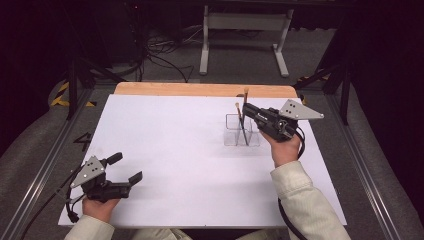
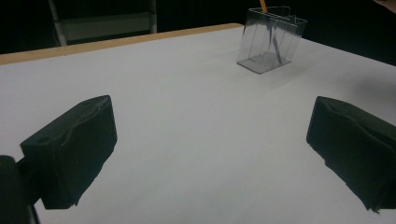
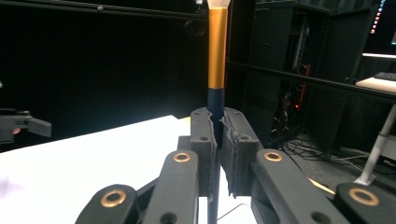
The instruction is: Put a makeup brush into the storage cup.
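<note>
Gripping a brush [image 1: 245,107], the right gripper [image 1: 251,113] sits over the clear holder [image 1: 241,131] on the white table [image 1: 175,145] in the high view; a second brush [image 1: 239,116] stands in the holder. Left gripper [image 1: 126,169] rests near the front left edge, jaws spread, nothing between. Left gripper view: jaws wide apart over bare table, holder [image 2: 271,42] far off at the back. Right gripper view: jaws clamped on the brush [image 3: 217,60] handle, upright, gold ferrule above the pads.
</note>
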### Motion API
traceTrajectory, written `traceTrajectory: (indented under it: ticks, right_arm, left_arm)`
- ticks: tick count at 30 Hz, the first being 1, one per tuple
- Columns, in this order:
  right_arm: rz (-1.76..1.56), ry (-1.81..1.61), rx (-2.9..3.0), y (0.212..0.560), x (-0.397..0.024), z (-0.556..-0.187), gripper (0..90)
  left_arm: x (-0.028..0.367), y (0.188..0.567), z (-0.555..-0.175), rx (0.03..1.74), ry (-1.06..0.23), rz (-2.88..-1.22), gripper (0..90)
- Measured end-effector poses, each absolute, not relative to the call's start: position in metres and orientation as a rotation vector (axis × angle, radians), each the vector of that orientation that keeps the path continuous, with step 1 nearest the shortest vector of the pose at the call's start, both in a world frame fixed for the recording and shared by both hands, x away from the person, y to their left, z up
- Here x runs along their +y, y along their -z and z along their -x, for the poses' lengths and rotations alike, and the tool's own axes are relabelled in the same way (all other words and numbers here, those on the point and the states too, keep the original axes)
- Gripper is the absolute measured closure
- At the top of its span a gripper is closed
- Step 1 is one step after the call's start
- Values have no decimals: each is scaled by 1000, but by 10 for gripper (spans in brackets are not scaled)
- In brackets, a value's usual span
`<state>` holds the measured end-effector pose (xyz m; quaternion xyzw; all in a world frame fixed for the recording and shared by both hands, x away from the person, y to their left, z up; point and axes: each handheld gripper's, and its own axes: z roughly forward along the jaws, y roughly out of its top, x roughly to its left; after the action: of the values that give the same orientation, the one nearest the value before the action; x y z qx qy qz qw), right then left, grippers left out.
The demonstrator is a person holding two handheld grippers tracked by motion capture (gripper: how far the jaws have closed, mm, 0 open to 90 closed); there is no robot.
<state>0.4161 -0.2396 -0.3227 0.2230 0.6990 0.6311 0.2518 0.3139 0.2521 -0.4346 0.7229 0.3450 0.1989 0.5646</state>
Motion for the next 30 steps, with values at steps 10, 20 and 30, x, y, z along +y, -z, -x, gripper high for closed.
traceTrajectory:
  ticks: [10, 20, 30]
  right_arm:
    - [-655, -1677, 1884, 326, -246, -432, 835]
    - [-694, -1653, 1846, 330, -256, -443, 835]
    - [-710, -1641, 1817, 335, -261, -453, 835]
  left_arm:
    - [252, 435, -314, 811, -468, -1701, 24]
    - [251, 435, -314, 811, -467, -1702, 24]
    - [251, 435, -315, 812, -465, -1704, 24]
